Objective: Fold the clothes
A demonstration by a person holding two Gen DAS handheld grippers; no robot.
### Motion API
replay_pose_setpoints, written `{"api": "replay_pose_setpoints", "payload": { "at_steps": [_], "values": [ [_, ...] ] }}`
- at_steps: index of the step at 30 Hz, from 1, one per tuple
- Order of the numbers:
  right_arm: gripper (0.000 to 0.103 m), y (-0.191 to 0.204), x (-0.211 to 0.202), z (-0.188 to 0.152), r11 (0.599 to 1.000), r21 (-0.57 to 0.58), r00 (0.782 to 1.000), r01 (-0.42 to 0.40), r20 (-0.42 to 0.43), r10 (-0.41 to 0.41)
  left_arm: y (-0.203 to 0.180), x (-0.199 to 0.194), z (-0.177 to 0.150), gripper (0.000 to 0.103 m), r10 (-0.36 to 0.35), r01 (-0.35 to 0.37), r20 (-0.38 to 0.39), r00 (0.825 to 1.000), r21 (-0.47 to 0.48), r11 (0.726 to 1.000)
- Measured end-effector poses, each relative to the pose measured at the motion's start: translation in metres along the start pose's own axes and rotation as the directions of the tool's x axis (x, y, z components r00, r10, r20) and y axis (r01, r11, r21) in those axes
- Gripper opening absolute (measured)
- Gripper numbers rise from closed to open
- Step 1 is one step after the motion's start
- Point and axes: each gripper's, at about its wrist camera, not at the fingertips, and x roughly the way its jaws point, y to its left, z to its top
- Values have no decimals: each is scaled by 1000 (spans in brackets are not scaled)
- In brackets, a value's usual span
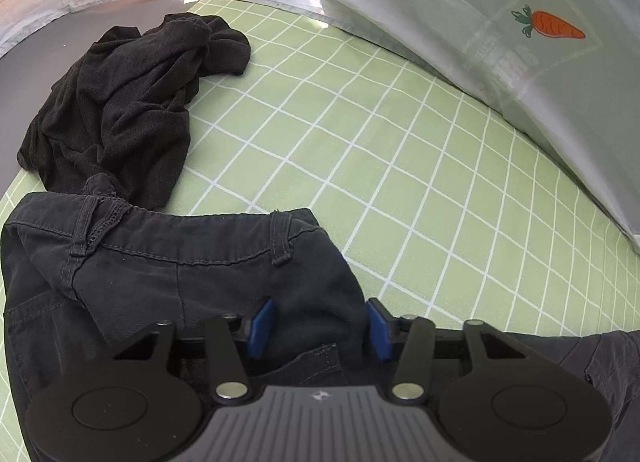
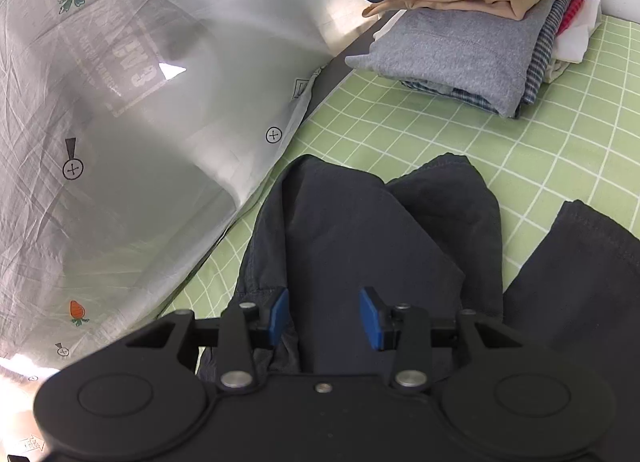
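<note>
Dark navy trousers (image 1: 168, 274) lie on the green checked sheet (image 1: 360, 134), waistband with belt loops facing away in the left wrist view. My left gripper (image 1: 320, 326) is open, its blue pads (image 1: 262, 326) astride a raised fold of the trousers near the waist. In the right wrist view the trouser legs (image 2: 360, 230) lie bunched, hems pointing away. My right gripper (image 2: 324, 318) is open, its blue pads (image 2: 372, 318) either side of a ridge of leg fabric. A crumpled black garment (image 1: 128, 102) lies beyond the waistband at the left.
A stack of folded clothes (image 2: 472, 34) sits at the far right on the sheet (image 2: 560, 134). A grey plastic-wrapped bag with carrot prints (image 1: 520, 42) borders the sheet; it also fills the left of the right wrist view (image 2: 120, 122).
</note>
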Motion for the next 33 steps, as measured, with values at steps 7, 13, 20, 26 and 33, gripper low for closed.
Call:
{"api": "replay_pose_setpoints", "payload": {
  "at_steps": [7, 13, 20, 26, 33],
  "values": [
    [42, 3, 2, -2, 1000, -14, 1000, 2, -10, -2, 33, -10, 25, 19, -62, 76, 88, 994, -165, 983],
    [42, -1, -1, -1, 1000, -13, 1000, 21, 0, -21, 65, -34, 75, 15, 56, 5, 269, 962, -222, 975],
    [42, -2, -2, 0, 998, -35, 999, 49, 5, -49, 118, -45, 105, 29, 181, -43, 307, 934, -409, 912],
    [48, -6, 6, -3, 995, -50, 996, 88, -22, -89, 104, -76, 74, 60, 239, -140, 397, 886, -264, 954],
    [52, -21, 18, 8, 987, -44, 988, 152, 14, -151, 60, -87, 19, 78, 33, -74, 318, 948, 118, 990]
  ]
}}
